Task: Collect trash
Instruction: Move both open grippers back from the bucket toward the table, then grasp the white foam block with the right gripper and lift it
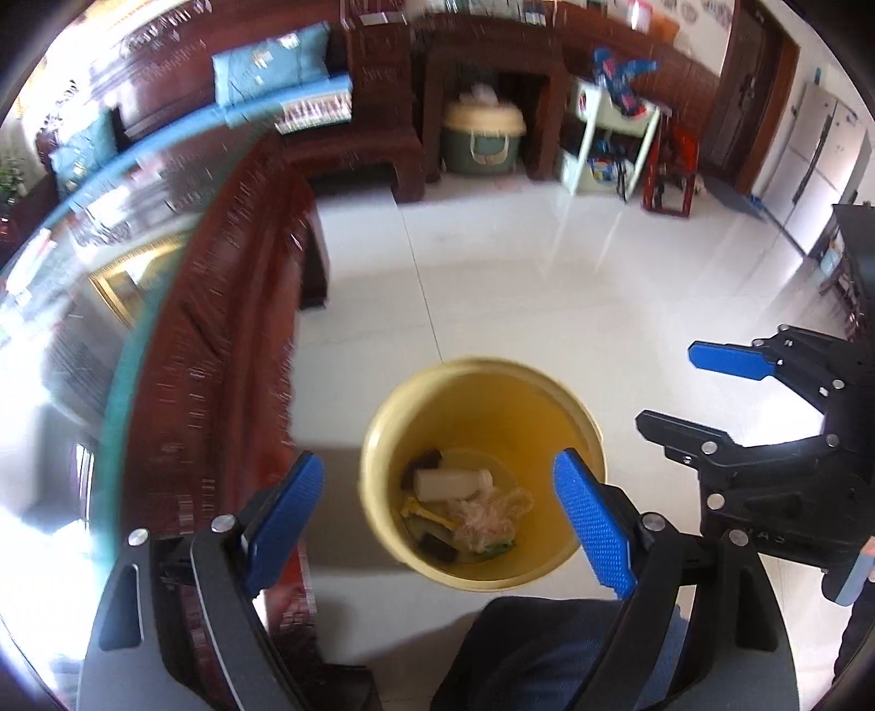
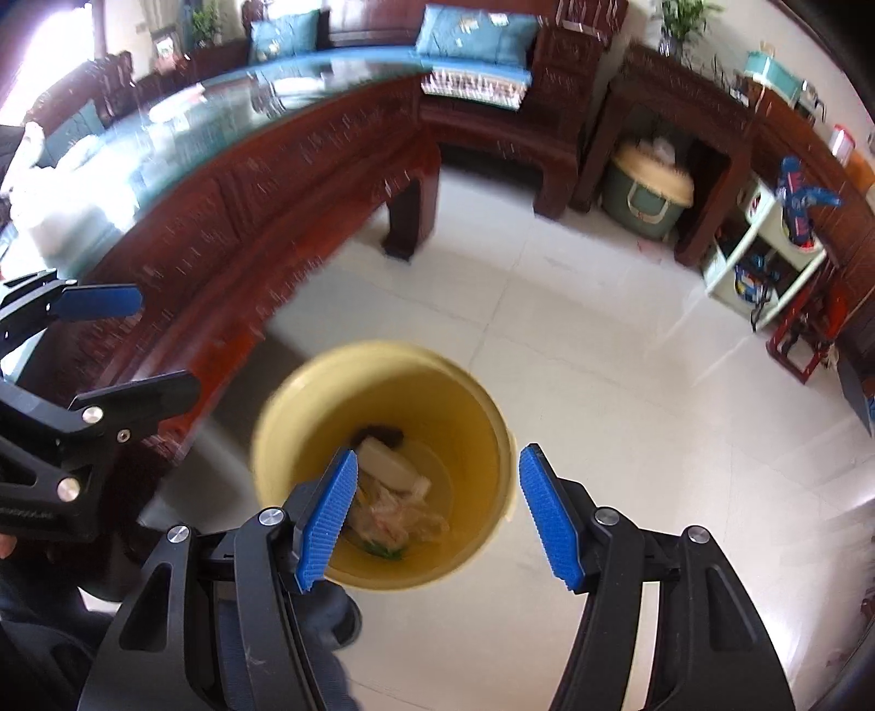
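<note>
A yellow trash bucket stands on the pale tiled floor beside the wooden table; it also shows in the right wrist view. Inside lie a white plastic bottle, a crumpled clear plastic bag and dark scraps. The bottle and bag show in the right wrist view too. My left gripper hovers above the bucket, open and empty. My right gripper also hovers above the bucket, open and empty. Each gripper shows in the other's view, the right one at the right, the left one at the left.
A carved dark-wood table with a glass top stands left of the bucket. A wooden sofa with teal cushions is behind. A green bin with a cream lid and a toy shelf stand by the far wall. My knee is below.
</note>
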{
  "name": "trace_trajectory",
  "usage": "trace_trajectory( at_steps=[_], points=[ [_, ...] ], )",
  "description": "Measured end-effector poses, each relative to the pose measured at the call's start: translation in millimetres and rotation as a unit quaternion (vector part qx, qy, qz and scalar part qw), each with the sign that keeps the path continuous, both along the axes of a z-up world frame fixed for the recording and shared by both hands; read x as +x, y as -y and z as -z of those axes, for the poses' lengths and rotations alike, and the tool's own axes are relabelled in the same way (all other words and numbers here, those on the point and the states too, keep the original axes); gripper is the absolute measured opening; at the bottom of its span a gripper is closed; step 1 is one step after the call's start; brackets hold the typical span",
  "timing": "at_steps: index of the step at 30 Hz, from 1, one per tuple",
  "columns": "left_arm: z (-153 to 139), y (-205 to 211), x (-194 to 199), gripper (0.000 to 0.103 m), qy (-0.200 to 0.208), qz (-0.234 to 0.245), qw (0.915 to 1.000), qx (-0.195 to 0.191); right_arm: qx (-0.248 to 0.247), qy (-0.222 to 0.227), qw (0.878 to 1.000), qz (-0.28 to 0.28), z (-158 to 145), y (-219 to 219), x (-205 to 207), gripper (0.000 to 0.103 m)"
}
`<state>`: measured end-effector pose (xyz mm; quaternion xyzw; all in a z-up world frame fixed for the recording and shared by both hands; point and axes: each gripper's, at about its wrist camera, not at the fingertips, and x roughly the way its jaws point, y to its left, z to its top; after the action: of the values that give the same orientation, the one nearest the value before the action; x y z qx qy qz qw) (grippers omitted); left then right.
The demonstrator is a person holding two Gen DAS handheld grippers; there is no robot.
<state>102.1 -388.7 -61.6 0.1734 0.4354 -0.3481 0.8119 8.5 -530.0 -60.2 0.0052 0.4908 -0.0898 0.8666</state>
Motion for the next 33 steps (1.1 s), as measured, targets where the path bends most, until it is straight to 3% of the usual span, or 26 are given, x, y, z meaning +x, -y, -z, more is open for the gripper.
trace_trajectory(
  at_steps=[6,9,17,24,33],
  points=[
    [-49,-92,-8,0.099,0.068,-0.057,0.9954,-0.037,-0.009,0.056,0.997,-0.050,-45,-70,10,0.066],
    [-66,-142,-12,0.099,0.104,-0.094,0.9894,-0.037,-0.004,0.083,0.994,-0.075,-61,-108,17,0.071],
    [-77,-263,0,0.099,0.140,-0.197,0.9690,-0.053,0.045,0.137,0.983,-0.113,-83,-204,53,0.085],
    [-65,-352,39,0.099,0.104,-0.291,0.9471,-0.087,0.073,0.149,0.977,-0.132,-86,-274,98,0.095],
    [-50,-377,67,0.099,0.081,-0.290,0.9489,-0.096,0.063,0.131,0.985,-0.098,-72,-309,147,0.095]
  ],
)
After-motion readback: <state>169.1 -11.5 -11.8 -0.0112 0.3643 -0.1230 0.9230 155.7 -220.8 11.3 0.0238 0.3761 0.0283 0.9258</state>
